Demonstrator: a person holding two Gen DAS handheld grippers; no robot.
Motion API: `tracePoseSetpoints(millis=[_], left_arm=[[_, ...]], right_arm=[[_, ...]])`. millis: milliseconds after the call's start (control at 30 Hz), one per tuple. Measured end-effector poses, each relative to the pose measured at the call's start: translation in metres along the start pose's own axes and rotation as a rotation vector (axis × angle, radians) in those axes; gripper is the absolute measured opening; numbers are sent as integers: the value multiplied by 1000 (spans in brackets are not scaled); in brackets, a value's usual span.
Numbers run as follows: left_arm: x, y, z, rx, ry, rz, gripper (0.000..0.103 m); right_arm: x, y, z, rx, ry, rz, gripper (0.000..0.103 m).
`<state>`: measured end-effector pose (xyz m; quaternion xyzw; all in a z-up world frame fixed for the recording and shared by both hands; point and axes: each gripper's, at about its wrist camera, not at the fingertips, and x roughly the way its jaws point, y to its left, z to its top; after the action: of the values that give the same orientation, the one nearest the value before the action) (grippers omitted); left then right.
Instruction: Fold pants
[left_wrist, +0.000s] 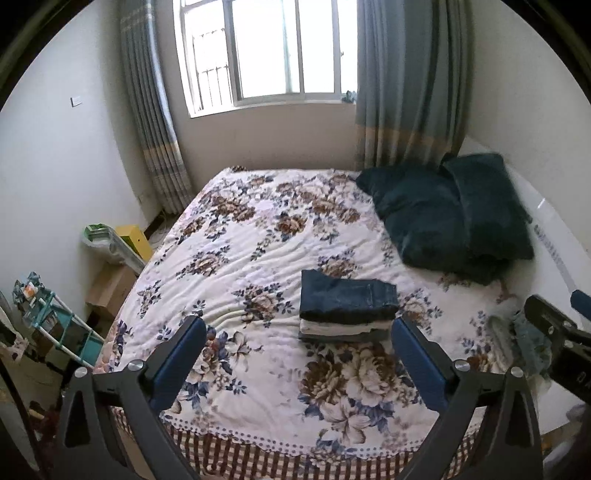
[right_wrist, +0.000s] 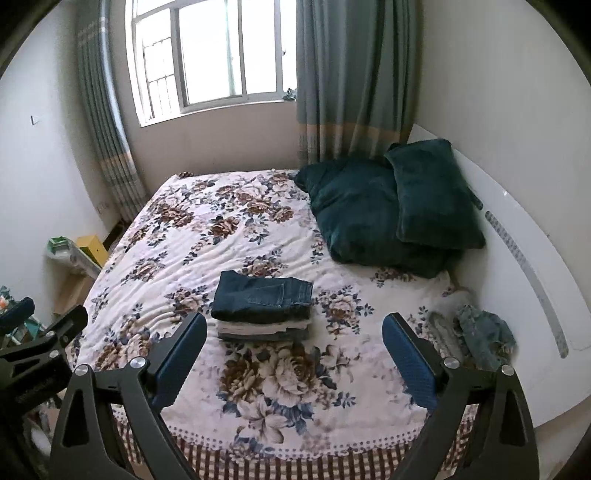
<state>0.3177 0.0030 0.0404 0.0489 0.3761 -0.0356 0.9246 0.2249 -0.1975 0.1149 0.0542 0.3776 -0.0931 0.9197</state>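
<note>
Nearest in both views are the tools themselves. The left tool has its two blue-padded fingers spread wide with nothing between them, held above the near edge of the bed. The right tool is the same: jaws wide apart, empty, and clear of the floral cover. Each tool shows at the edge of the other's view, so they hang side by side, near one another.

Just beyond the fingertips, on the floral bedspread, lies a neat stack of folded clothes. The top piece is a pair of dark blue jeans, folded into a compact rectangle, resting on lighter and grey folded garments beneath. No tool touches the stack.

To the right, near the white headboard, a crumpled heap of faded denim lies on the bed, unfolded, with something pale beside it that is too blurred to name. Farther off, two dark teal pillows lean at the headboard; beyond them are the curtains and window.

My reading is that one fold is finished and the tools are between garments. The next move likely calls for swinging right to the crumpled denim, closing on an edge such as the waistband, and dragging it onto the open stretch of bedspread to lay it flat. The heap's loose bunching means the grip point will need picking with care.
</note>
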Motion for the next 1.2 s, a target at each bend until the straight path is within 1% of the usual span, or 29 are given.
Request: tracePoseSetpoints(millis=[67, 133, 233, 433, 700, 767, 900, 1200], left_arm=[[15, -2, 1, 7, 25, 8, 103], [25, -3, 2, 4, 44, 6, 103], [39, -6, 3, 4, 61, 23, 103], [56, -10, 0, 3, 80, 41, 103], [62, -13, -1, 4, 89, 41, 103], [61, -14, -2, 5, 85, 45, 103], [62, -16, -3, 5, 78, 46, 103], [57, -18, 1, 8, 66, 50, 103]], right_arm=[[19, -2, 6, -5, 11, -19, 98], [39, -4, 10, -2, 34, -15, 98], [63, -8, 13, 3, 61, -21, 98], [90, -12, 15, 4, 90, -21, 98], [95, -13, 16, 4, 93, -21, 98], [94, -12, 12, 5, 93, -22, 98], [105, -9, 4, -5, 98, -19, 98], [107, -5, -6, -10, 91, -7, 98]])
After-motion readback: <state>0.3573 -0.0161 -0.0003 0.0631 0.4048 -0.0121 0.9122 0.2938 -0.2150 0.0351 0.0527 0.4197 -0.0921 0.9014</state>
